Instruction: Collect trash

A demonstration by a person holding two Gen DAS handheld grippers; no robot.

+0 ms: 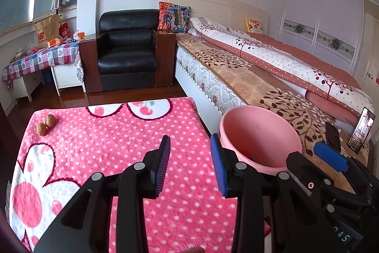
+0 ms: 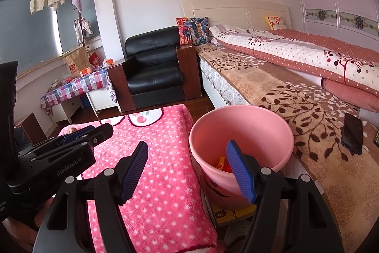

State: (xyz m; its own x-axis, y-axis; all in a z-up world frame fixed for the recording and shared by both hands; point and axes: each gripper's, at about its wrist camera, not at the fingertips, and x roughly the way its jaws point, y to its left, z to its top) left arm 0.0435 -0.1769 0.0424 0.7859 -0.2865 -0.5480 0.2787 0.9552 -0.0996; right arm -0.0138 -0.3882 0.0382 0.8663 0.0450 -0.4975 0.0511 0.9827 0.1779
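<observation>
Left wrist view: two walnuts point(image 1: 46, 124) sit side by side at the far left corner of the pink dotted surface point(image 1: 118, 146). They look small, hard, round and light, so I think they could roll or slip. Pinching one across its middle seems best. The left gripper point(image 1: 190, 164) is wide apart with nothing in it. Nothing lies between it and the nuts. The pink bucket point(image 1: 260, 134) stands to the right, by the bed point(image 1: 260, 87).

Right wrist view: the right gripper point(image 2: 187, 172) is wide and empty too, right at the bucket's rim. Bright wrappers point(image 2: 222, 164) lie inside the bucket. A black phone point(image 2: 352, 133) rests on the bed nearby.
</observation>
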